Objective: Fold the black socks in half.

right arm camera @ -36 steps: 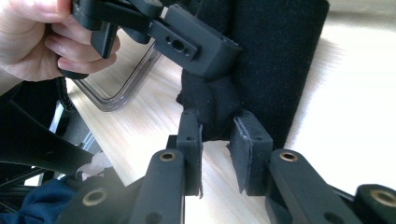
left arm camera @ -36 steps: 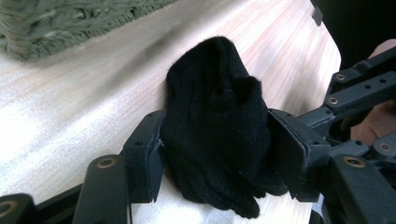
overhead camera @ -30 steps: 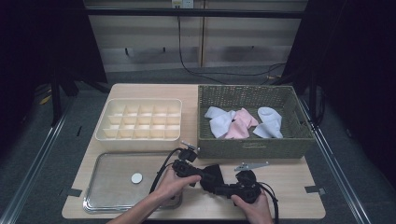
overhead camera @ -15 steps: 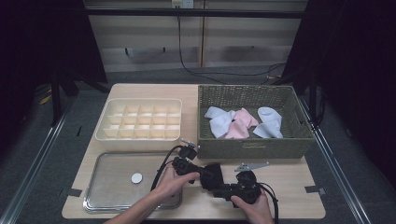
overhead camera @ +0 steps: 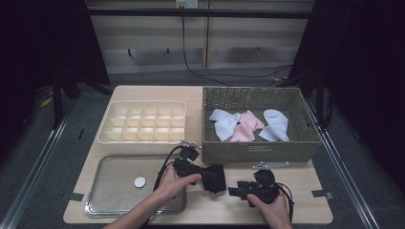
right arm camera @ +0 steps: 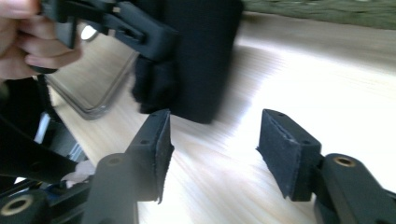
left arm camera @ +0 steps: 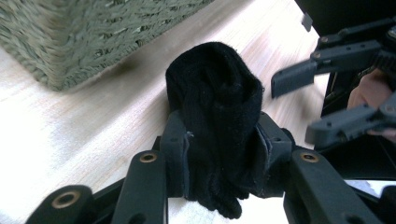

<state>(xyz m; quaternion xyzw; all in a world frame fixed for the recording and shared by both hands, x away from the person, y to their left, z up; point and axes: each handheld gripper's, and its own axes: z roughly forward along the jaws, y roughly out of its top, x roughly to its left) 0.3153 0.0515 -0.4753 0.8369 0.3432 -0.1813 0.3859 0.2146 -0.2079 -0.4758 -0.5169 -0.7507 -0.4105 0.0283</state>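
Wooden table is seen to carry, largest first, a wicker basket at two o'clock holding pale socks, a cream divider box at ten o'clock, and a metal tray at seven o'clock with a small white disc on it. At six o'clock, a rolled black sock is pinched between the pads of the left gripper, held just above the tabletop near the basket front. The right gripper is held just beside it, at four o'clock from the sock, jaws spread and empty. A risk is judged: the roll could be loosened and unfurled if it is carried by one end alone, or snagged on the basket rim or box dividers. A collision of the grippers could be caused by their closeness.
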